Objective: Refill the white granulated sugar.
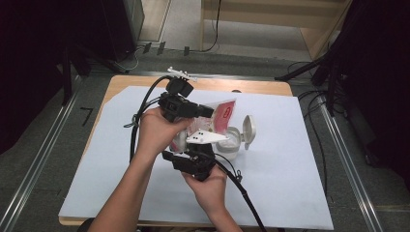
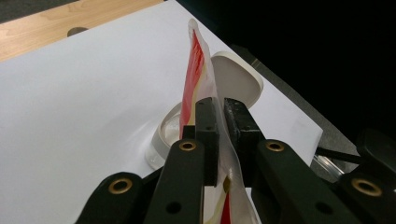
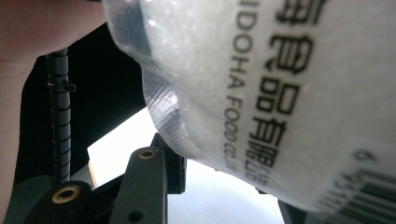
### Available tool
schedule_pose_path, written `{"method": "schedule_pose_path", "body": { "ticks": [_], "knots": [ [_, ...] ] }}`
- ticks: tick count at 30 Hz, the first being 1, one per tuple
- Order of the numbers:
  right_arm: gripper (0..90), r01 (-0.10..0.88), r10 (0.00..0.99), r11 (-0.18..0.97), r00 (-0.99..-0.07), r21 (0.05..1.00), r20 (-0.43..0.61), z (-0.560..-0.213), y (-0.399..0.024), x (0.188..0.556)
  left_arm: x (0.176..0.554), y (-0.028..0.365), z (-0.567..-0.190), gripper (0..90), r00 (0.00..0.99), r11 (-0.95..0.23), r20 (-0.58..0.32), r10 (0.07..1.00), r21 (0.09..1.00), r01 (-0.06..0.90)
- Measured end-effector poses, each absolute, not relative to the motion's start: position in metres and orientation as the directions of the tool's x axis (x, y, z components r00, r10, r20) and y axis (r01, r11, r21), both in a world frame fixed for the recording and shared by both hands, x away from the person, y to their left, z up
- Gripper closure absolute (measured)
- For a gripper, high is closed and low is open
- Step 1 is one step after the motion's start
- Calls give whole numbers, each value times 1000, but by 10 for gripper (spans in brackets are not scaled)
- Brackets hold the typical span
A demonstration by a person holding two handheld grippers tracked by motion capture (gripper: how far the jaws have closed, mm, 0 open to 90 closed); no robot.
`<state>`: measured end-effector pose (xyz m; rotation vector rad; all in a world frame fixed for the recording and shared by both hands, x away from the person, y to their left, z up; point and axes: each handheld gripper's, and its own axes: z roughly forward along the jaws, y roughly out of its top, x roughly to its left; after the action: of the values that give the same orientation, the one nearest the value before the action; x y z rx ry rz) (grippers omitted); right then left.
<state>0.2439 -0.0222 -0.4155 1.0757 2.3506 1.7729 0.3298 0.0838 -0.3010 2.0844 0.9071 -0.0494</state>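
A red-and-white plastic bag [image 1: 224, 114] of white granules is held up between both grippers, over an open white jar [image 1: 233, 143] with its flip lid [image 1: 249, 127] tipped back. My left gripper [image 1: 207, 111] is shut on the bag's thin upper edge; in the left gripper view its jaws [image 2: 223, 125] pinch the film of the bag [image 2: 193, 79] above the jar [image 2: 162, 135]. My right gripper [image 1: 196, 153] sits below and holds the bag's full lower part. In the right gripper view the bulging bag [image 3: 280, 84] with black print lies between the jaws [image 3: 224, 184].
A white sheet [image 1: 280, 183] covers most of the wooden table [image 1: 241, 85]. Black cables [image 1: 241, 191] trail from both grippers toward the near edge. Dark stands and floor rails flank the table on both sides.
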Motion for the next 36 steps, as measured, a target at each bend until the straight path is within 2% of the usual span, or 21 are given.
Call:
{"method": "schedule_pose_path", "body": {
  "ticks": [36],
  "knots": [
    [639,510,522,117,-762,852,384,-416,-22,241,328,83,-301,854,742,-387,-339,579,686,616]
  ]
}}
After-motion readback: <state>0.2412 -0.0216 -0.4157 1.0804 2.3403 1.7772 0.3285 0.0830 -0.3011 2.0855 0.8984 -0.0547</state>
